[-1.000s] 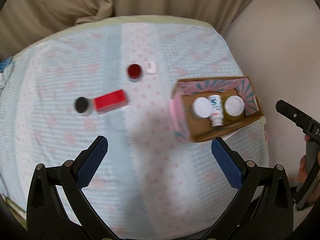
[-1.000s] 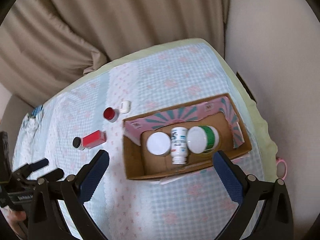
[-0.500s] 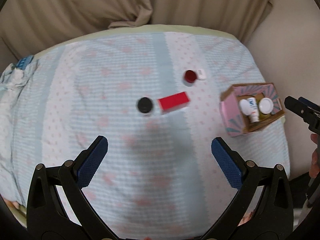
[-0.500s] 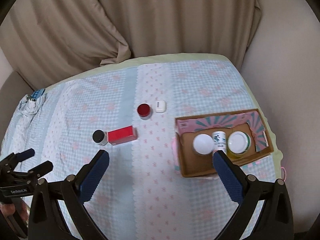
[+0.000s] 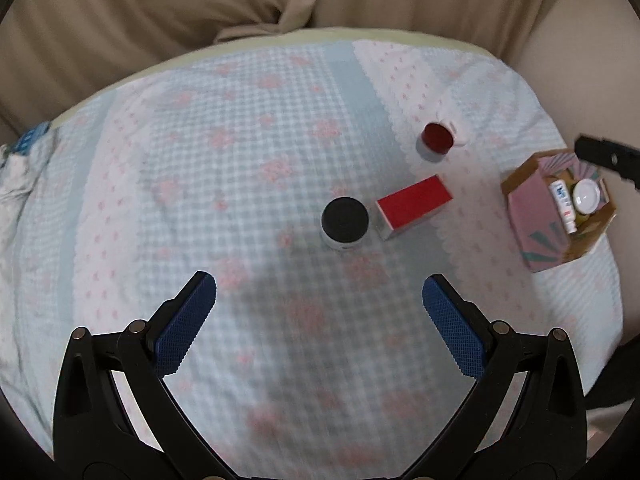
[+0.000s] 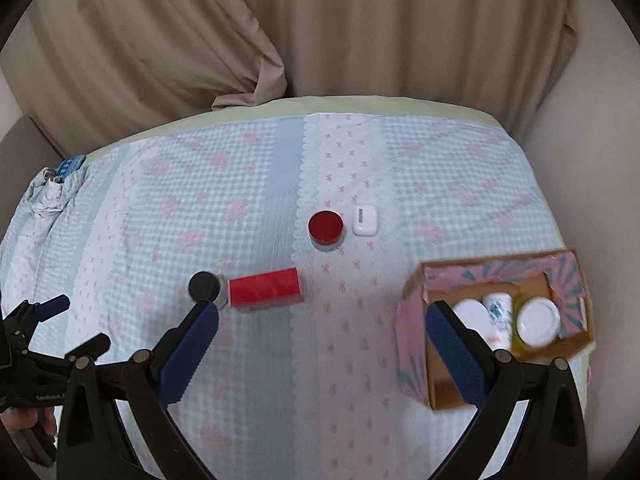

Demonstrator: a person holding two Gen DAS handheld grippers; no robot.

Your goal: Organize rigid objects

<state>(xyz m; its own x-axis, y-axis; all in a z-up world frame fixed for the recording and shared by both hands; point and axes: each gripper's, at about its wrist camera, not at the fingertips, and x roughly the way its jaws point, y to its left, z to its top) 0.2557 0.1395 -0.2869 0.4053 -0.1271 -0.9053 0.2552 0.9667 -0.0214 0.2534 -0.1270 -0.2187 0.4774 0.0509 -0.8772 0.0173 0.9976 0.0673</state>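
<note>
A black-lidded jar (image 5: 345,223) (image 6: 206,287) stands on the checked cloth, with a red box (image 5: 414,206) (image 6: 265,290) lying just right of it. Farther back are a red-lidded jar (image 5: 437,145) (image 6: 326,227) and a small white case (image 6: 364,220). A cardboard box (image 5: 524,208) (image 6: 412,336) at the right holds two white-lidded jars and a white bottle (image 6: 497,317). My left gripper (image 5: 319,322) is open and empty, just short of the black-lidded jar. My right gripper (image 6: 320,350) is open and empty, above the cloth between the red box and the cardboard box.
The cloth-covered table (image 6: 256,184) has a rounded far edge against beige curtains (image 6: 280,32). A blue-and-white bundle (image 6: 52,188) lies at the left edge. A pale wall (image 6: 600,120) stands close to the right. The other gripper and a hand (image 6: 24,420) show at lower left.
Both grippers have swung left and closer to the table. The black-lidded jar and red box now sit nearer the left gripper; the cardboard box has slid to the right in both views.
</note>
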